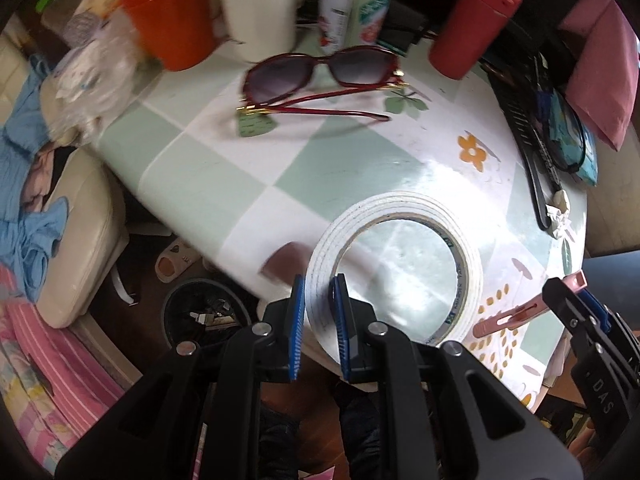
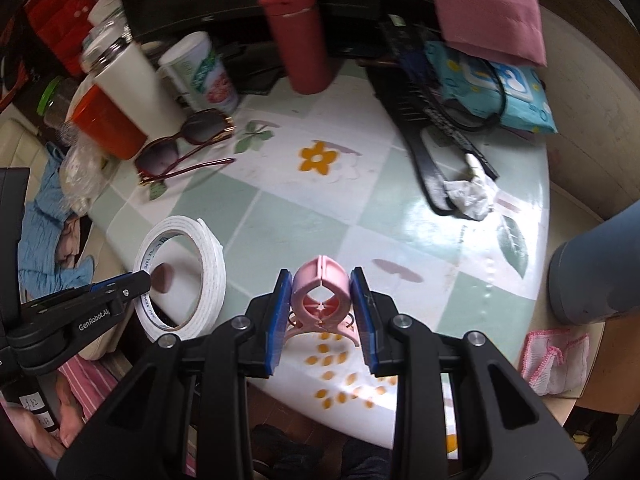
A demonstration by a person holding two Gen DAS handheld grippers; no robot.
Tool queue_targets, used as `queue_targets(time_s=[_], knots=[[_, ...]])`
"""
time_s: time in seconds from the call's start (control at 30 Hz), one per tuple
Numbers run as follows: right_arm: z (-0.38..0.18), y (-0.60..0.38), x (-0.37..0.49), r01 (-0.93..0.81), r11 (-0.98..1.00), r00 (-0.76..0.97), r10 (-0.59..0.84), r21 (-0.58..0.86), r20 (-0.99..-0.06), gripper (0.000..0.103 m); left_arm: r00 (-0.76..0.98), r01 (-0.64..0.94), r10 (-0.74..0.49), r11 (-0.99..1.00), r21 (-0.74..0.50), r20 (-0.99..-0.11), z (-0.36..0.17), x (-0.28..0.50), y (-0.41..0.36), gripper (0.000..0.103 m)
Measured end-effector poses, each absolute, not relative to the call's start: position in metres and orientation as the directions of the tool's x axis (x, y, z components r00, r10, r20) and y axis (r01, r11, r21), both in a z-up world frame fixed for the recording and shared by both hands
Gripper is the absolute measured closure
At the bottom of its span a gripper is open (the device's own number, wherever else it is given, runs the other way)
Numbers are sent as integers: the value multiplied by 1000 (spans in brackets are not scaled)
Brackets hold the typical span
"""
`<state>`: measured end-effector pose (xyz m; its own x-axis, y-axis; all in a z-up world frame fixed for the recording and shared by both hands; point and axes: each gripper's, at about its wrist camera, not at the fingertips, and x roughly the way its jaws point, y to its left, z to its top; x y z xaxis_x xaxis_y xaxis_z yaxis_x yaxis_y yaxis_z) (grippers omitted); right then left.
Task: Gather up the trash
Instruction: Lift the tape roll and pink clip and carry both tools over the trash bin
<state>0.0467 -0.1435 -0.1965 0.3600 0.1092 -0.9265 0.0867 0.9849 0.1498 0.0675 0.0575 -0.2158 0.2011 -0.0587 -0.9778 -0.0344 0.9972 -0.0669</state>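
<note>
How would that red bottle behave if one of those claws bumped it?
The red bottle stands tall and narrow on the table, so a knock near its cap would likely tip it. Once down, its round body would probably roll. It looks stiff, not squashy.

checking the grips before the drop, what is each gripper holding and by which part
Left gripper: the white tape roll, pinched across its ring wall. Right gripper: the pink clip, squeezed across its rounded sides.
</note>
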Motion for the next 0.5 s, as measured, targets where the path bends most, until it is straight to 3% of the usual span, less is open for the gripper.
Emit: queue_targets(time_s=[0.5], knots=[[-189, -41, 28, -73, 984, 354, 175, 160, -919, 71, 215, -195, -26, 978, -69, -976, -215, 29, 148, 88]])
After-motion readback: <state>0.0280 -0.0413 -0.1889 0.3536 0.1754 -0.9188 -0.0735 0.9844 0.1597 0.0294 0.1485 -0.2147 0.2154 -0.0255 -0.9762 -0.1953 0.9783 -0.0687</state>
